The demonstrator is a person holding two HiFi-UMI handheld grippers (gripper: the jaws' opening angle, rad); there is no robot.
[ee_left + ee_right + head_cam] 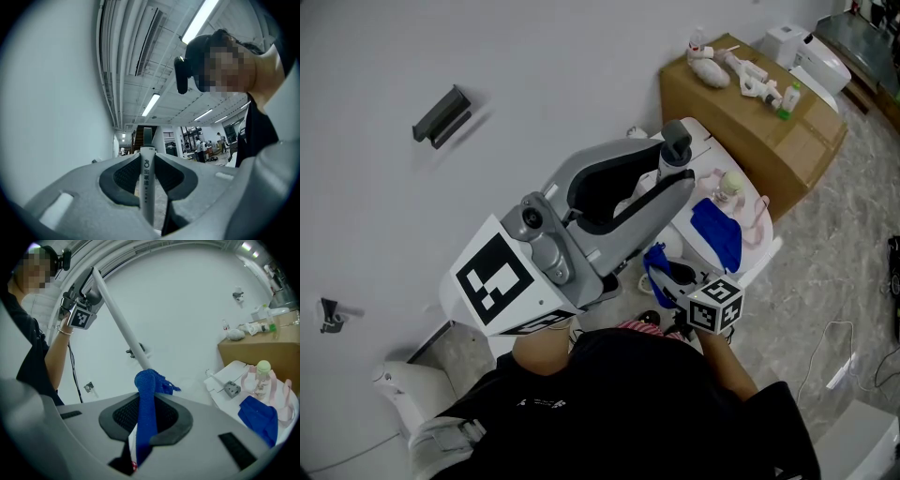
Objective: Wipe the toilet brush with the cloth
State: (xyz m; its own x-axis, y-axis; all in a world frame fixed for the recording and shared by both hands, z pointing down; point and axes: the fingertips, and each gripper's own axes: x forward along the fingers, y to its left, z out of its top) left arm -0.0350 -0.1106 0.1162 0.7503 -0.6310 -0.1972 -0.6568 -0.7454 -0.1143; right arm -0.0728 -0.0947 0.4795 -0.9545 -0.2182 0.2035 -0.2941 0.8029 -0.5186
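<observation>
The left gripper [147,161] is closed tight on the upper end of the toilet brush's long white plastic handle [117,315], whose printed logo stands upright between the dark ribbed pads in the left gripper view. Seen from the right gripper view, that handle slants down from the left gripper, held high at the upper left by the person's raised arm [58,348], toward the lower middle of the picture. The right gripper [146,401] is clamped on a deep blue woven cloth [146,385]; the cloth rises out of its jaws in a narrow fold and bunches round the lower part of the handle, touching it, with a frayed corner sticking out to the right. The part of the brush below the cloth is hidden behind the gripper body. Behind both stands a plain white wall [187,310]. To the right lies a small white worktop [234,370] carrying a second blue cloth [258,418], crumpled near its edge, and just beside it an upright clear bottle with a pale green cap [262,376]. Beyond the worktop sits a brown cardboard box [255,352] with several small items on its top. In the head view the left gripper fills the middle, with the right gripper lower and to its right.
</observation>
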